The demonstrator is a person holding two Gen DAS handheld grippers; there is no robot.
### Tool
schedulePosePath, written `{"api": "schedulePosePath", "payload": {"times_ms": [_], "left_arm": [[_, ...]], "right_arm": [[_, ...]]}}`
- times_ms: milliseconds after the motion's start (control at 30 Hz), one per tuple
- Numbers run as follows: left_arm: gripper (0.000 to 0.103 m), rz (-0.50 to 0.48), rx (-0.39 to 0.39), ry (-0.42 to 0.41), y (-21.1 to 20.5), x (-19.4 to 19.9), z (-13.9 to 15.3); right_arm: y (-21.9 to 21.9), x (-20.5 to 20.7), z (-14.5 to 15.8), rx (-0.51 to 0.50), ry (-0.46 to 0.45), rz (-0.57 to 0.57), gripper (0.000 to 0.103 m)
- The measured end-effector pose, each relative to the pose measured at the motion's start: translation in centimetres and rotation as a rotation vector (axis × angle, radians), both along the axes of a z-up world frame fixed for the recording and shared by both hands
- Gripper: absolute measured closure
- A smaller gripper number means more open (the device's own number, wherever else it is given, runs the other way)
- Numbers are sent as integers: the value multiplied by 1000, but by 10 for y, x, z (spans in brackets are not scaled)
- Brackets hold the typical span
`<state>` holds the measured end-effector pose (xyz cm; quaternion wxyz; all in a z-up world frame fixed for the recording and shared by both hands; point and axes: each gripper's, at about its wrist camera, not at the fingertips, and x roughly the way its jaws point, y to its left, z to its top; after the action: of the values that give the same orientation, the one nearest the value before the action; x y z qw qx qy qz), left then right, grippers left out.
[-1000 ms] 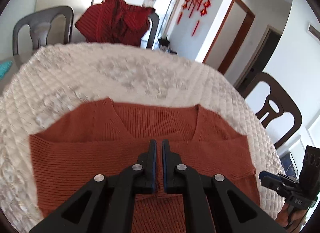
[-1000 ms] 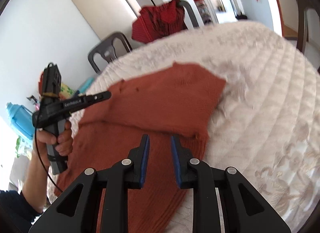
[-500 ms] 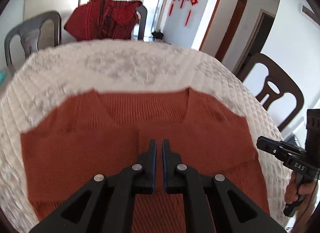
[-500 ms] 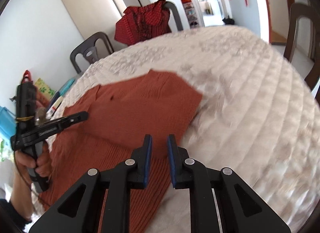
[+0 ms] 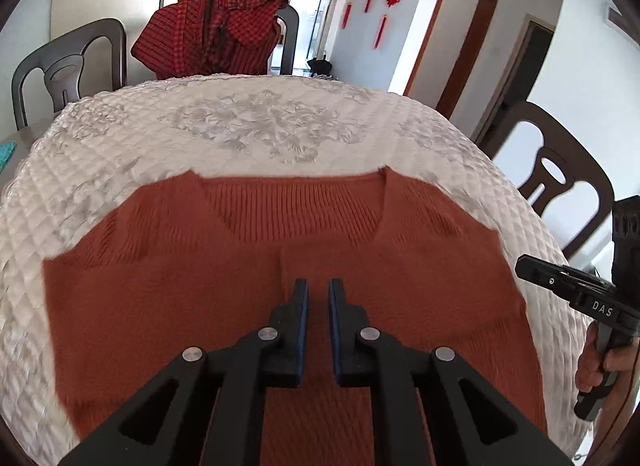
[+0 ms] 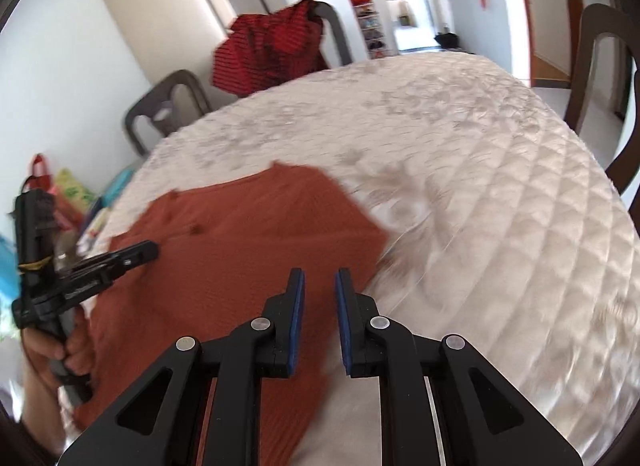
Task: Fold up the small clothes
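Rust-orange ribbed knit sweater (image 5: pixel 248 278) lies flat on the white quilted worktop (image 5: pixel 256 125), its V-neck at 12 o'clock from the left tool (image 5: pixel 316 298). That tool hangs over the garment's middle, its blue-padded jaws a narrow gap apart and pinching nothing. The right tool (image 6: pixel 319 290) sits above the sweater's edge at 3 o'clock, jaws slightly spread and empty. A red checked garment (image 5: pixel 212 37) drapes over a dark wooden chair (image 5: pixel 60 65) at 11 o'clock beyond the worktop.
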<state>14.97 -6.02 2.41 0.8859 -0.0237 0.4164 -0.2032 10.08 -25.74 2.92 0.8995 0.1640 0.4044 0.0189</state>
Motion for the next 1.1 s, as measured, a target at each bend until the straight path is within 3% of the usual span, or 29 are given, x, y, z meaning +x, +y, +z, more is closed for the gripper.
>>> {"api": "schedulePosePath", "payload": {"times_ms": [200, 333, 467, 1100], "left_arm": [[91, 37, 20, 19, 6, -6, -10], [90, 56, 52, -13, 5, -17, -1], [79, 86, 68, -35, 9, -32, 4], [69, 167, 142, -33, 41, -68, -7]], "right_arm": [[25, -17, -16, -89, 34, 66, 86], [23, -19, -11, -73, 38, 46, 86], [30, -28, -4, -93, 20, 63, 86], [55, -42, -10, -77, 48, 133, 83]]}}
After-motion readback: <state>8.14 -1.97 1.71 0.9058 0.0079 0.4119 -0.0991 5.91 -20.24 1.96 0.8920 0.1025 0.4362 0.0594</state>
